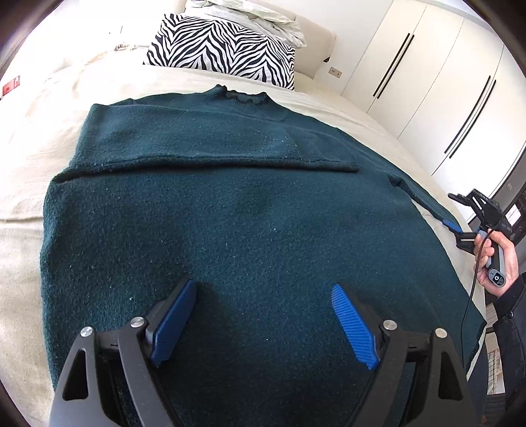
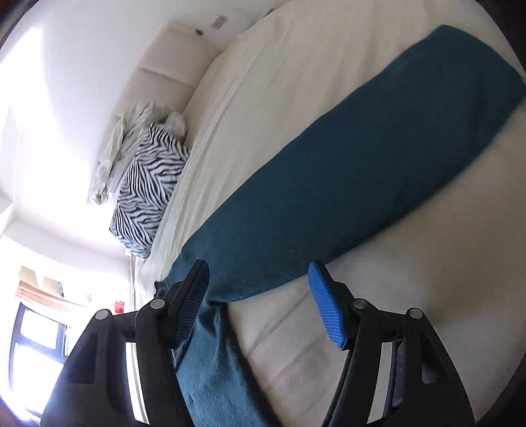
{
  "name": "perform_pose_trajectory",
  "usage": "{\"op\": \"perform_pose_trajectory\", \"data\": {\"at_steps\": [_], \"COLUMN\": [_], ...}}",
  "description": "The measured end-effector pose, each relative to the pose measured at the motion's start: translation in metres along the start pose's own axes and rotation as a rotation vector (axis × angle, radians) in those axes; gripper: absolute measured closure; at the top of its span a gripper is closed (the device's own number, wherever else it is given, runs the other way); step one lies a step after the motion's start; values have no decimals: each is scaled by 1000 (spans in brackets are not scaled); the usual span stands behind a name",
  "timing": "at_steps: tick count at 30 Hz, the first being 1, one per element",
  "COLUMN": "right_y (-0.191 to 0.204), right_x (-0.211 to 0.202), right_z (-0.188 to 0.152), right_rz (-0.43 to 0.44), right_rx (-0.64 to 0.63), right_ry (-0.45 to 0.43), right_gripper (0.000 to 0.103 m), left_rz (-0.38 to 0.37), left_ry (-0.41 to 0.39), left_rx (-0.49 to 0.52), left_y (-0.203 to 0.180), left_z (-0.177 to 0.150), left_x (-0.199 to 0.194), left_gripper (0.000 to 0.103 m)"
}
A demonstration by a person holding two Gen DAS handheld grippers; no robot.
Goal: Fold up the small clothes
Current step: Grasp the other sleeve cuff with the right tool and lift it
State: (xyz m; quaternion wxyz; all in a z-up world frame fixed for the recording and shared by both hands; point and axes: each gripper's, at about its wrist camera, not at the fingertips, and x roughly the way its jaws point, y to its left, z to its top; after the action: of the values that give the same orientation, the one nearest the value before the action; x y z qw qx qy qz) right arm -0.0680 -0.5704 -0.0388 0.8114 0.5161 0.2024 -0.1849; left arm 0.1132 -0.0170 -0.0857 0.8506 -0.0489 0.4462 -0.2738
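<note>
A dark teal sweater [image 1: 230, 213] lies flat on the cream bed [image 1: 29, 157], collar toward the pillows. One sleeve [image 1: 210, 147] is folded across the chest. The other sleeve [image 2: 361, 170] stretches out to the right over the sheet. My left gripper [image 1: 263, 308] is open and empty, hovering over the sweater's lower body. My right gripper [image 2: 259, 295] is open over the armpit end of the outstretched sleeve, where it meets the body; it also shows in the left wrist view [image 1: 460, 230], held in a hand at the bed's right edge.
A zebra-print pillow [image 1: 223, 49] and a crumpled white cover [image 1: 250, 16] lie at the head of the bed. White wardrobe doors [image 1: 427, 82] stand to the right. The bed's right edge runs close to the sweater's hem corner [image 1: 476, 325].
</note>
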Motion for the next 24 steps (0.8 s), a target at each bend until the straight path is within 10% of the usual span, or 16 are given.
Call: {"op": "perform_pose_trajectory", "data": {"at_steps": [9,14,20,24], "right_y": [-89,-87,2,122], "right_x": [-51,-31,-20,7], "right_z": [72,100,91,25], "right_rz": [56,-29,-91,-85], "right_rx": [243,186,-101,-474], "right_ry": [-164,-164,-153,-74], "right_gripper": [49,89,94,94], "left_rz": [33,-11,-87,-134], "left_ry": [-2,-13,-24,-64], "left_rx": [-15,-118,-205,-247], "left_y": [-5,2,7,9], "left_z": [1,3,16,29], "left_x": [-4,-13,-19,-27], "left_gripper": [14,15,16,16]}}
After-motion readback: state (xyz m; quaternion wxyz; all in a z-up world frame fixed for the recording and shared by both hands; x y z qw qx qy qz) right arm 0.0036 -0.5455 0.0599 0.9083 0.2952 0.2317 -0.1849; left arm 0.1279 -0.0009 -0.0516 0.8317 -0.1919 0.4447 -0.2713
